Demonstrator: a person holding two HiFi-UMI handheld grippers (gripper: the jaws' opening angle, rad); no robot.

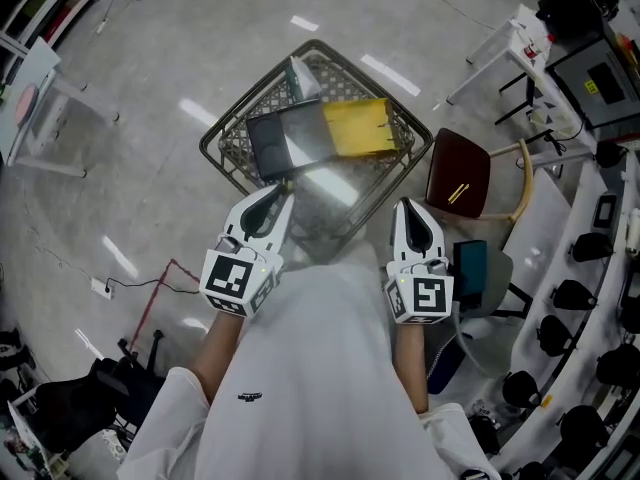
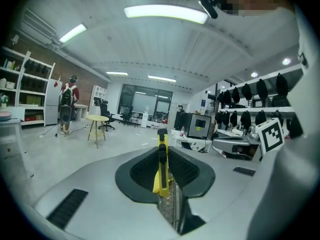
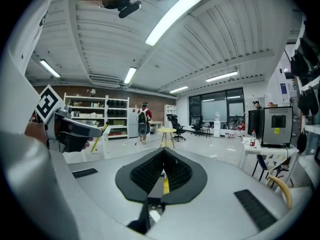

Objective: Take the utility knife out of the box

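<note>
A yellow utility knife (image 2: 161, 166) with a black slider stands upright between the jaws of my left gripper (image 2: 162, 151), which is shut on it. In the head view that left gripper (image 1: 274, 198) is held in front of the body, just short of the wire basket box (image 1: 225, 128) on the floor. A yellow pad (image 1: 358, 126) and a dark flat case (image 1: 283, 140) lie in the box. The right gripper (image 1: 411, 211) is level with the left one, its jaws closed together with nothing gripped (image 3: 164, 156). The right gripper view also shows the knife (image 3: 98, 136) in the left gripper.
A maroon chair seat (image 1: 459, 172) with a yellow stick on it stands right of the box. A white table (image 1: 512, 50) is at the far right, and racks of black gear (image 1: 590, 293) line the right side. A cable (image 1: 140, 286) runs over the floor at the left.
</note>
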